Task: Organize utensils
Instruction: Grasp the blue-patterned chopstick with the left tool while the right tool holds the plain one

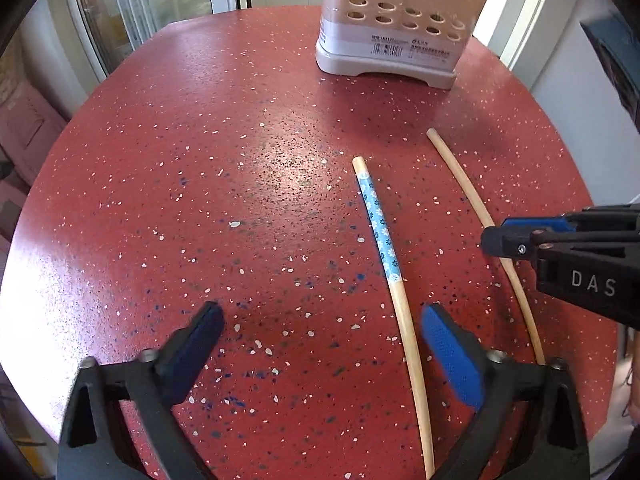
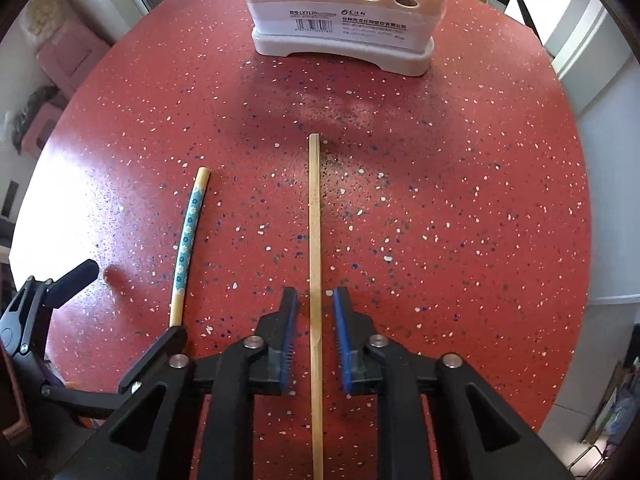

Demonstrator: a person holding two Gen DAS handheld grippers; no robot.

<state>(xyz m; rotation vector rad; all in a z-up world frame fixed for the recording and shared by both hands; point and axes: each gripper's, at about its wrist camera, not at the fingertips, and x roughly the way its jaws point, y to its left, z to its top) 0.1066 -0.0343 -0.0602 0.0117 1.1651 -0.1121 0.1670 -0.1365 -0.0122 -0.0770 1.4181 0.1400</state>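
- Right now, the main risk sits with the right gripper (image 2: 315, 312): its blue-padded jaws stand a little apart on either side of the plain chopstick (image 2: 315, 240), which lies flat on the red speckled table (image 2: 460, 200). The stick is thin and low, so closing too high could let the pads slide over it or flick it sideways.
- A second risk is crowding: in the left wrist view the right gripper reaches in from the right edge, close to the left gripper (image 1: 322, 328), so the two tools could knock together.
- The left gripper is spread wide and holds nothing. The patterned chopstick (image 1: 382, 236), banded in blue flowers, runs down the lower middle of that frame, just inside the right-hand pad.
- Both grippers point forward over the table toward the beige utensil holder (image 2: 340, 12), which stands at the top centre of the right wrist view, well apart from both sticks.
- Whether the right pads touch the table is hard to judge; they appear very low.
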